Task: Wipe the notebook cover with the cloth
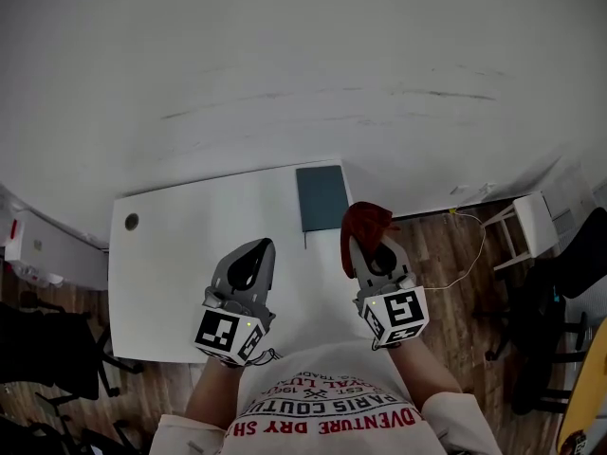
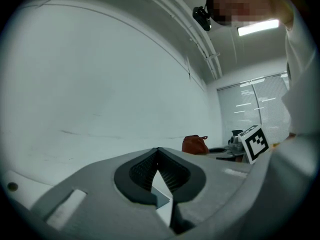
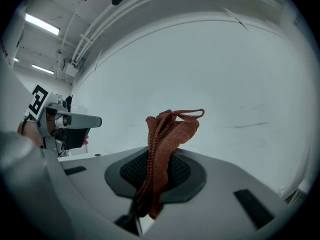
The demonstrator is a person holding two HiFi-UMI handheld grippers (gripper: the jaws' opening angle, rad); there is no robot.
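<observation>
Cloth (image 3: 167, 134) pinched in right hand-held gripper (image 1: 368, 251); notebook (image 1: 321, 197) flat on table (image 1: 180, 254).

Holding the left gripper (image 1: 258, 250) and the right gripper (image 1: 372, 254) side by side just in front of the chest, both pointing forward. Pressing the left jaws together on nothing; pinching the cloth (image 3: 167, 134) between the right jaws.

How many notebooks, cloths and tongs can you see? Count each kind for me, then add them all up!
1 notebook, dark, on the table's far edge
1 cloth, reddish
2 tongs: the left tongs shut on nothing, the right tongs pinching the cloth
Total: 4
</observation>
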